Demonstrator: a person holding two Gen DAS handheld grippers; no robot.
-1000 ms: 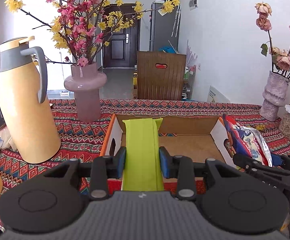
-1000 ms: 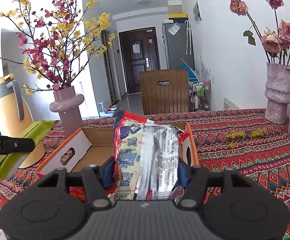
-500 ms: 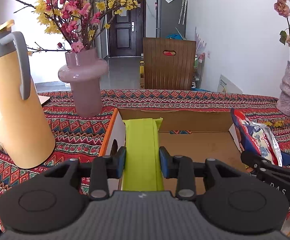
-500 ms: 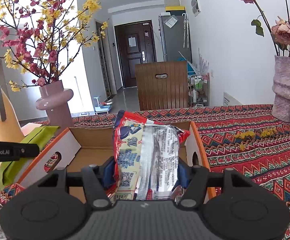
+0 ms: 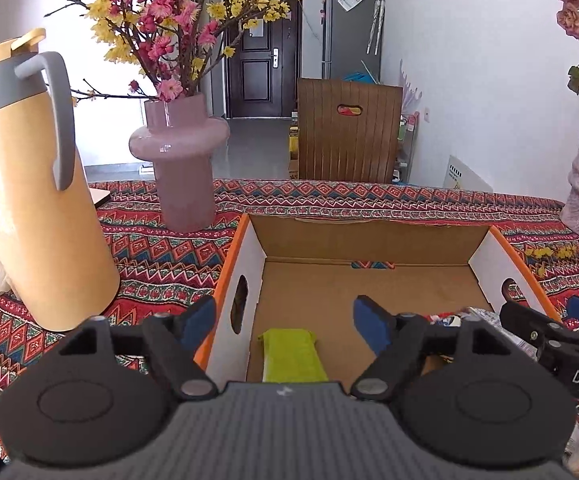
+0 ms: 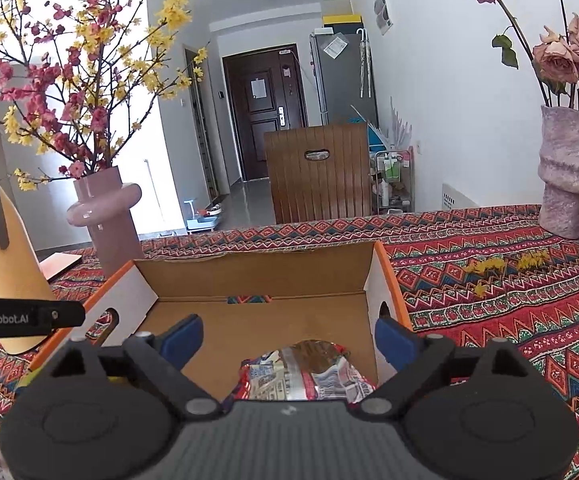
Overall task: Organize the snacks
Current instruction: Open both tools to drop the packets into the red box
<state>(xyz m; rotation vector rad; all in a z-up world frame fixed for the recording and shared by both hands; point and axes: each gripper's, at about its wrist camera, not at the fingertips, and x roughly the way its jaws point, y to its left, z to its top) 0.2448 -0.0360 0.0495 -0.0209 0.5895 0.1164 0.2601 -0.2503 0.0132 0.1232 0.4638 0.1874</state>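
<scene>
An open cardboard box [image 5: 373, 236] with orange rims sits on the patterned cloth. A lime-green snack pack [image 5: 292, 355] lies on the box floor at its near left, below my left gripper [image 5: 285, 322], whose jaws are opening with nothing touching the pads. A red and silver snack bag [image 6: 309, 372] lies on the box floor [image 6: 249, 320] at the near right, under my right gripper [image 6: 289, 338], whose jaws are opening too, clear of the bag. The right gripper's arm [image 5: 549, 344] shows at the right edge of the left wrist view.
A tall cream jug [image 5: 29, 184] with a grey handle stands left of the box. A pink vase [image 5: 181, 160] with blossom branches stands behind it. A textured vase [image 6: 567, 176] of dried roses stands far right. A wooden chair back [image 6: 321, 172] lies beyond the table.
Both grippers went from shut to open. The green pack dropped from the left jaws onto the box floor, and the snack bag dropped from the right jaws into the box.
</scene>
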